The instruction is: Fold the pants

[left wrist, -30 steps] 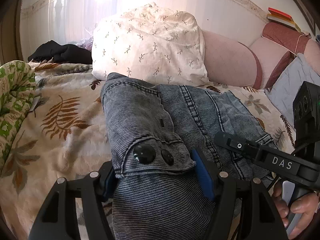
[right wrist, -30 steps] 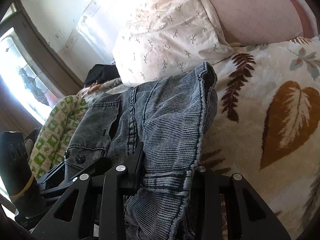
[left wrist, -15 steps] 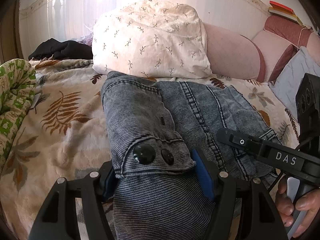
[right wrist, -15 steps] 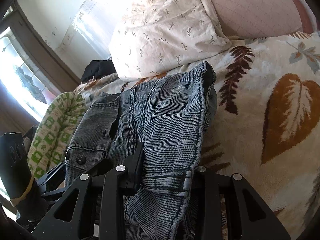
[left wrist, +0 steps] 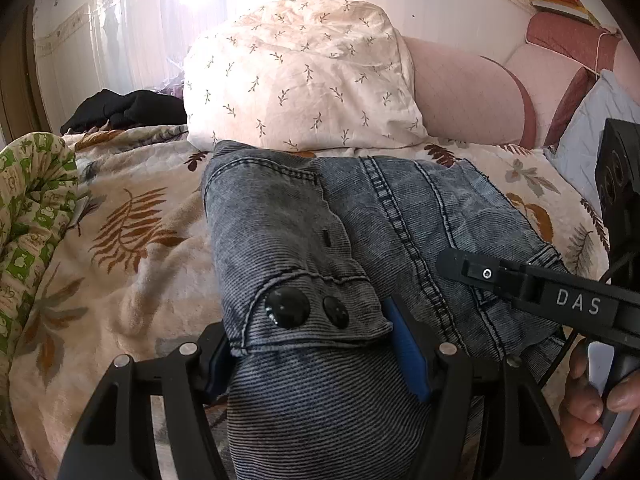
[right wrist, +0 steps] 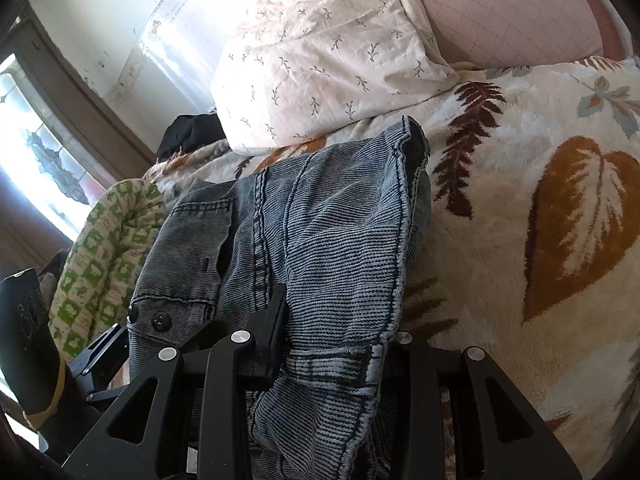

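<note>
Two wrist fisheye cams, each close behind its tongs, angled down along a bed. Both share the denim pants [left wrist: 360, 216] ahead & floral pillow [right wrist: 320, 52] beyond the fingertips.

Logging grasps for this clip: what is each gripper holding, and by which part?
Both hold the jeans: left gripper at the buttoned waistband, right gripper at the waistband's belt-loop edge.
</note>
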Action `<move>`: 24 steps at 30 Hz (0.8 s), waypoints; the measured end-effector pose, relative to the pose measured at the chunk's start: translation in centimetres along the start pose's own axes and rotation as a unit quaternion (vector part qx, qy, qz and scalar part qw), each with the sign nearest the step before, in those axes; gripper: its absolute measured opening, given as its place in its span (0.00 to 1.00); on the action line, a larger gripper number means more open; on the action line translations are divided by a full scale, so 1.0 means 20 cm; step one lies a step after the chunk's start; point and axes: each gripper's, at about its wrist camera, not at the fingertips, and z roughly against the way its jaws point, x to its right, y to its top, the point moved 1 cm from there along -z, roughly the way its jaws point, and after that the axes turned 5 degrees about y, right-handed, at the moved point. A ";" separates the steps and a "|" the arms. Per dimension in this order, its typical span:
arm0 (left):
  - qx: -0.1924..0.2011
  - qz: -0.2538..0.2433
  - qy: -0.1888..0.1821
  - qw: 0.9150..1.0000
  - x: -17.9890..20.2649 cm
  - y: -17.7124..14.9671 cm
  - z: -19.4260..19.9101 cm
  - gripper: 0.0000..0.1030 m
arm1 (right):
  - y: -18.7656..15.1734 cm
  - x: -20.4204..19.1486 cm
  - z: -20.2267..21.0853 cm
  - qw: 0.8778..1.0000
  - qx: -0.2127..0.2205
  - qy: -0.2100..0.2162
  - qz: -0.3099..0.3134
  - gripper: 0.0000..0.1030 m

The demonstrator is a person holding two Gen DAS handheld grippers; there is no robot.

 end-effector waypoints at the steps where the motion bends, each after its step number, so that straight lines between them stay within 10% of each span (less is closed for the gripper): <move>1: 0.000 -0.001 0.001 1.000 0.00 0.00 0.00 0.69 | 0.00 0.00 0.00 1.000 -0.001 0.000 -0.001 0.30; 11: -0.010 -0.003 0.023 1.000 0.00 -0.01 -0.03 0.81 | -0.01 0.03 -0.03 1.000 -0.012 -0.010 -0.012 0.36; 18: -0.022 -0.008 0.056 0.998 -0.01 -0.02 -0.06 0.99 | -0.03 0.07 -0.06 0.998 -0.025 -0.049 -0.023 0.66; 24: -0.054 0.033 0.019 0.998 -0.08 -0.04 -0.12 1.00 | -0.05 0.07 -0.09 0.997 -0.031 -0.063 -0.012 0.67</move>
